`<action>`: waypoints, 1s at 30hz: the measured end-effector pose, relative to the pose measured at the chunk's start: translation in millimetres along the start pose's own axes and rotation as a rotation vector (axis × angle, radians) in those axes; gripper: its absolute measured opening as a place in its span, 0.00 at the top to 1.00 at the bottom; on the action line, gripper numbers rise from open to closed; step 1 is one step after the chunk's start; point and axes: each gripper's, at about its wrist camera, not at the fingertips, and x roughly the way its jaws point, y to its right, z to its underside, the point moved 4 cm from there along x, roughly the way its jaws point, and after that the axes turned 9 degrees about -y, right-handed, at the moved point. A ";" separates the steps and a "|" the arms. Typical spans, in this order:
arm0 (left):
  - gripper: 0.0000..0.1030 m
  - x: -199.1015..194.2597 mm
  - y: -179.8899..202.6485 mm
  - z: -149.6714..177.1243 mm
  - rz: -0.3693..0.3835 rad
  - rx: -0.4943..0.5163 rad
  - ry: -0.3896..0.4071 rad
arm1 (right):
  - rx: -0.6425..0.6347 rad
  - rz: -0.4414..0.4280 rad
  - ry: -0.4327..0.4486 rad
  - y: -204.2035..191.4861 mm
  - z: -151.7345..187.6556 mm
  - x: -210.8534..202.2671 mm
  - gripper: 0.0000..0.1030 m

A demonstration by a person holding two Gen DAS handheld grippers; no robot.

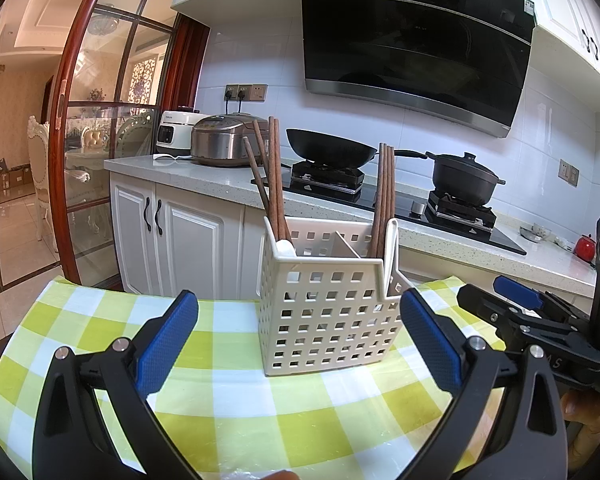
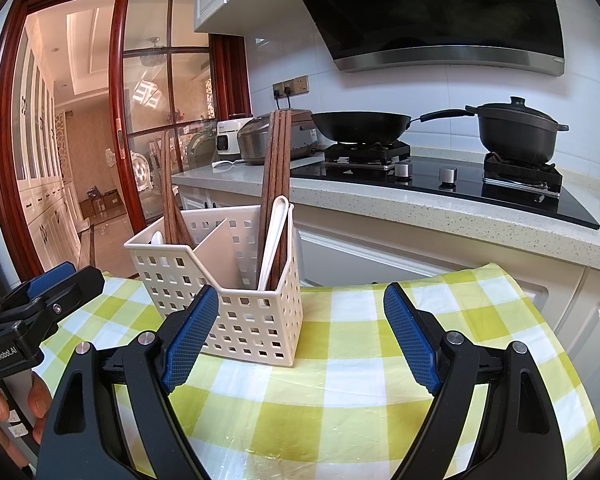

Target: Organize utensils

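A white perforated plastic caddy (image 1: 328,304) on green-checked cloth (image 1: 228,400) holds brown wooden chopsticks (image 1: 384,196) and apparently white spoons (image 2: 274,236). Left gripper (image 1: 300,344) and right gripper (image 2: 296,340) both gape empty.

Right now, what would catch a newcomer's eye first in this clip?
The white perforated utensil caddy stands on the green checked tablecloth, with brown chopsticks and a white spoon upright in its compartments. Both grippers, left and right, hover open and empty before it, with a black wok on the stove behind.
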 end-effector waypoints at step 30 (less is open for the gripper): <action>0.05 0.4 5.1 -0.3 0.008 0.004 0.003 | 0.001 0.001 0.000 -0.8 -0.1 -0.3 0.22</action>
